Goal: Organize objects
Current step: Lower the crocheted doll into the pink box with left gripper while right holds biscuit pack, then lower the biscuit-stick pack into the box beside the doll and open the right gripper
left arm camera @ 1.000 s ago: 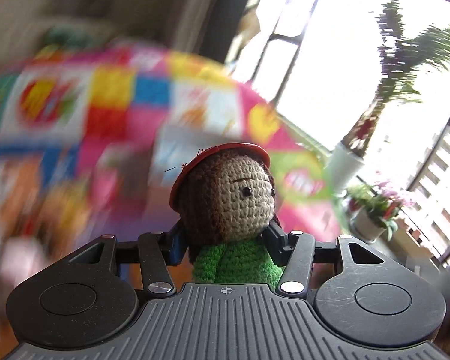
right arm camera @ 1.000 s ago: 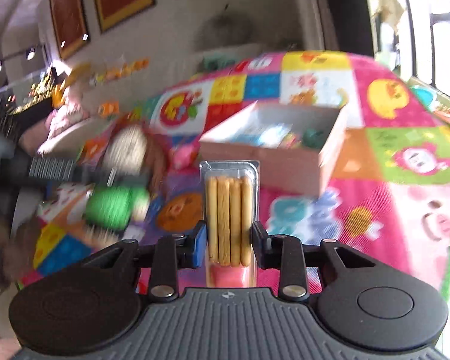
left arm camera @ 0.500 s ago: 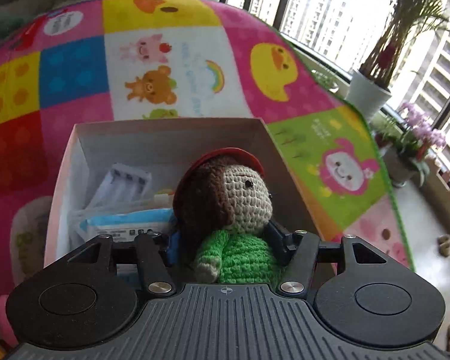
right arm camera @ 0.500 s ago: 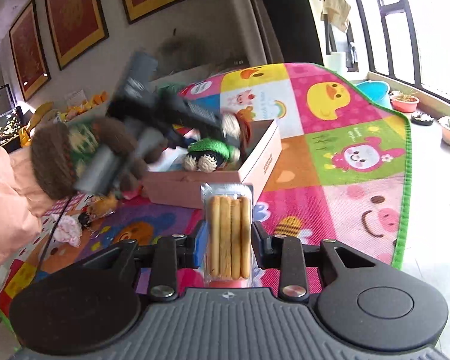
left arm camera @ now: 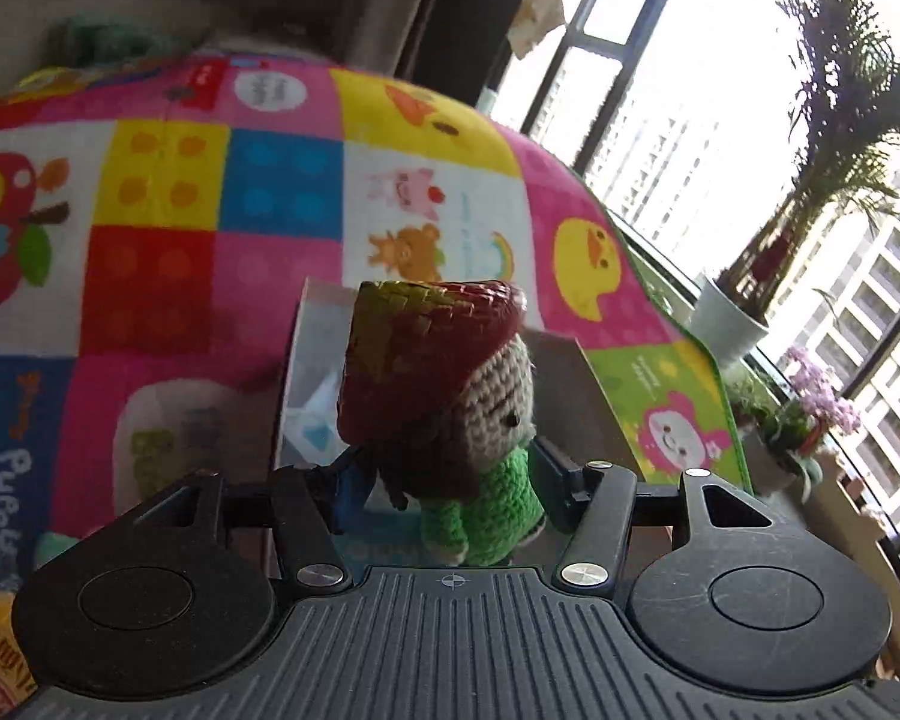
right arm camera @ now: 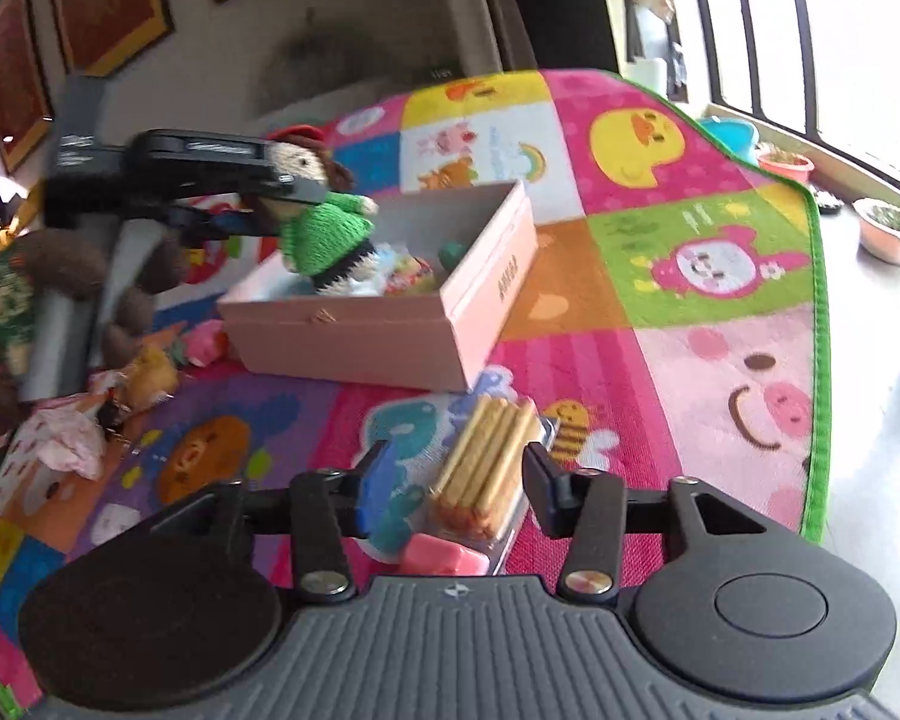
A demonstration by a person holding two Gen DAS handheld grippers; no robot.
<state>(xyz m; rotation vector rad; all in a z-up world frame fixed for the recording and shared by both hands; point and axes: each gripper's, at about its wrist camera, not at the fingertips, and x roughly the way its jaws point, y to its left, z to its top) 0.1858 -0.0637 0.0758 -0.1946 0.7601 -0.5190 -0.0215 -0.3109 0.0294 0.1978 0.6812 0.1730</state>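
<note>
The left gripper (right arm camera: 282, 204) is clamped on a knitted doll (left arm camera: 450, 420) with a red hat and a green top. From the right wrist view, the doll hangs just over the near end of the pink box (right arm camera: 390, 348), with its feet pointing down into it. The doll stands nearly upright, so its long side runs up and down. The box is straight below the doll. The log hints the left jaws may be closing a little, and the pads press on the doll's sides.

The right gripper (right arm camera: 450, 486) has its jaws opening. The pack of biscuit sticks (right arm camera: 486, 462) is between them, tipped to one side, and the pads do not seem to touch it. The pack's long side points away from the gripper, leaning right. It is hard to tell if the pack lies on the play mat (right arm camera: 720, 276) or is dropping onto it.

The box sits on the mat in front of the right gripper and a bit to the left. It already has some small things inside. More toys lie on the mat to the left of the box.

The left hand is nearer the box, as it is right over it. It looks like the doll only needs to go down and be let go.
</note>
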